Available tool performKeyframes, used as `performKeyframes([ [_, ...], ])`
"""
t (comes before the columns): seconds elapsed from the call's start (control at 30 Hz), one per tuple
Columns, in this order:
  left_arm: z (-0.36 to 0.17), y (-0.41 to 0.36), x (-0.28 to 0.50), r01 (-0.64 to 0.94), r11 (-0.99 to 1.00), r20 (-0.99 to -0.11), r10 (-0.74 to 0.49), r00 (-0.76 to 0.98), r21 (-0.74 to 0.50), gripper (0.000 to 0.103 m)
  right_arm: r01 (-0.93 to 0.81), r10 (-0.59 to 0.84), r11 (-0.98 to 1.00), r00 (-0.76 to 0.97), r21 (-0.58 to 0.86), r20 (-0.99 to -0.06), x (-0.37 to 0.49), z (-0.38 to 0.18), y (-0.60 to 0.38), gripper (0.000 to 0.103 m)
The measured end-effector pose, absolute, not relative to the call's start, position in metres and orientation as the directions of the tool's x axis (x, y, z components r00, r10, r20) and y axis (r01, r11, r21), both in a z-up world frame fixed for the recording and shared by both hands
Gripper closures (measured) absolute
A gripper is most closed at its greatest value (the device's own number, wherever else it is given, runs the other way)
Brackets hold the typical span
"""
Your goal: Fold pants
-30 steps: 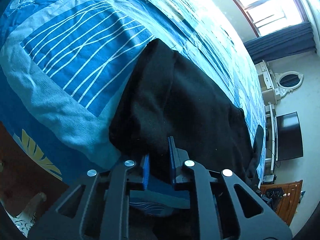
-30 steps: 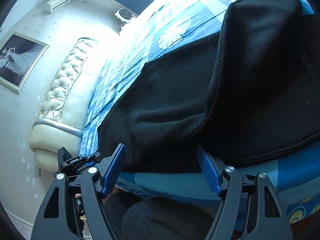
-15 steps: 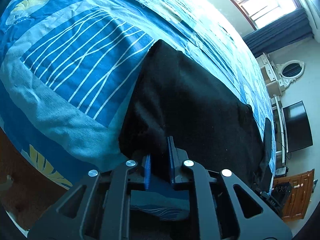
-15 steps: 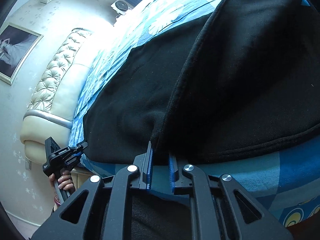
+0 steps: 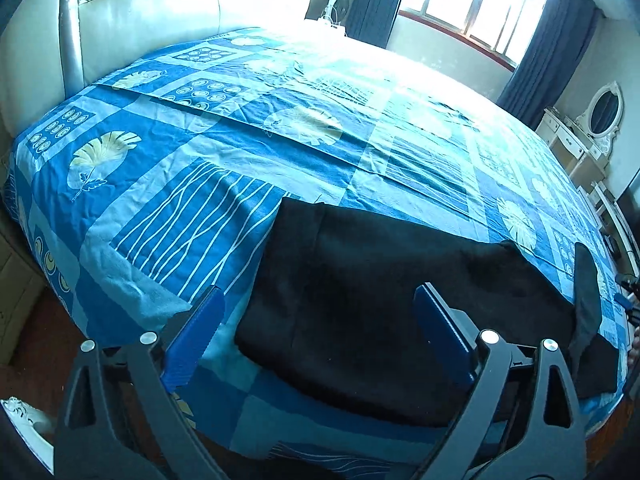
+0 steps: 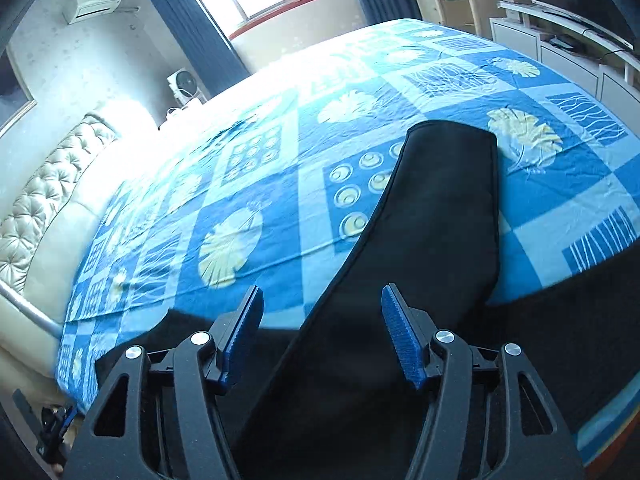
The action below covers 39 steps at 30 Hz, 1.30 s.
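Observation:
Black pants (image 5: 380,304) lie flat on the blue patterned bedspread (image 5: 248,148) near its front edge. My left gripper (image 5: 318,334) hovers above their near-left part, its jaws opening wide, with no pad touching the cloth. At the right of the left wrist view a narrow dark strip of the pants (image 5: 586,292) stands up off the bed. In the right wrist view a long black pant leg (image 6: 440,216) stretches away over the bedspread (image 6: 256,216) from between the opening jaws of my right gripper (image 6: 320,332). Its left pad is apart from the cloth.
A padded cream headboard (image 5: 152,20) bounds the bed on the far left. A window with dark curtains (image 5: 472,4) is behind it. A white dresser with an oval mirror (image 5: 592,128) and a TV shelf (image 6: 560,40) stand beside the bed. Brown floor (image 5: 36,328) lies below the near edge.
Half a second ago both grippers were shut on the pants' near edge. Both have let go, opened and pulled up and back, so the whole bed shows. The pant leg now stretches across the bedspread.

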<state>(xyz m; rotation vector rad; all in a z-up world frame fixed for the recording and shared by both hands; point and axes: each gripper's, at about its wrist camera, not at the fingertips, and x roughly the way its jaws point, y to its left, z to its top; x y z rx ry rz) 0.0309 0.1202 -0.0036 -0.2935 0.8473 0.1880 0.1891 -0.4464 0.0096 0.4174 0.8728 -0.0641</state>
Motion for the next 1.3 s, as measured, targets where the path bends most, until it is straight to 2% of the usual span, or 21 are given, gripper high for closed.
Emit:
performKeyframes([
  [0.17,-0.028,0.107,0.044,-0.283,0.946,-0.804,0.041,0.594,-0.16,0.007,0.329,-0.055,0.931,0.553,0.158,-0.831,0.291,-0.017,-0.473,0.042],
  [0.33,-0.062,0.121,0.041,-0.365,0.905,-0.854,0.001,0.52,-0.221,0.007,0.407,-0.214,0.913,0.462,-0.008,-0.861,0.348,-0.046,-0.489,0.042],
  [0.43,-0.068,0.131,0.039,-0.4,0.892,-0.863,0.024,0.505,-0.209,0.007,0.44,-0.257,0.896,0.4,-0.061,-0.88,0.369,-0.066,-0.499,0.042],
  [0.5,-0.075,0.138,0.04,-0.416,0.877,-0.876,-0.011,0.482,-0.24,0.007,0.454,-0.253,0.889,0.364,-0.066,-0.896,0.374,-0.079,-0.505,0.043],
  [0.57,-0.079,0.145,0.04,-0.436,0.855,-0.875,-0.042,0.482,-0.281,0.007,0.47,-0.265,0.88,0.369,-0.068,-0.891,0.372,-0.082,-0.51,0.063],
  [0.6,-0.079,0.147,0.039,-0.445,0.847,-0.871,-0.043,0.489,-0.291,0.007,0.463,-0.272,0.883,0.371,-0.077,-0.888,0.37,-0.081,-0.511,0.069],
  [0.67,-0.079,0.146,0.039,-0.451,0.846,-0.872,-0.034,0.488,-0.286,0.007,0.447,-0.24,0.894,0.402,-0.04,-0.884,0.362,-0.074,-0.516,0.092],
  [0.7,-0.078,0.144,0.039,-0.448,0.85,-0.872,-0.027,0.488,-0.277,0.007,0.449,-0.217,0.894,0.432,0.0,-0.875,0.355,-0.066,-0.521,0.094],
  [0.83,-0.077,0.138,0.036,-0.434,0.866,-0.873,-0.004,0.488,-0.247,0.007,0.433,-0.136,0.885,0.588,0.168,-0.797,0.301,-0.024,-0.545,0.095],
  [1.03,-0.076,0.135,0.035,-0.438,0.866,-0.879,-0.005,0.477,-0.243,0.007,0.462,-0.116,0.814,0.722,0.35,-0.682,0.167,0.01,-0.607,0.095],
  [1.13,-0.076,0.132,0.036,-0.433,0.871,-0.879,0.003,0.476,-0.231,0.007,0.509,-0.1,0.737,0.732,0.444,-0.674,0.103,-0.008,-0.641,0.095],
  [1.3,-0.076,0.125,0.036,-0.424,0.882,-0.88,0.023,0.475,-0.206,0.007,0.592,-0.074,0.635,0.686,0.496,-0.724,0.04,-0.064,-0.672,0.095],
])
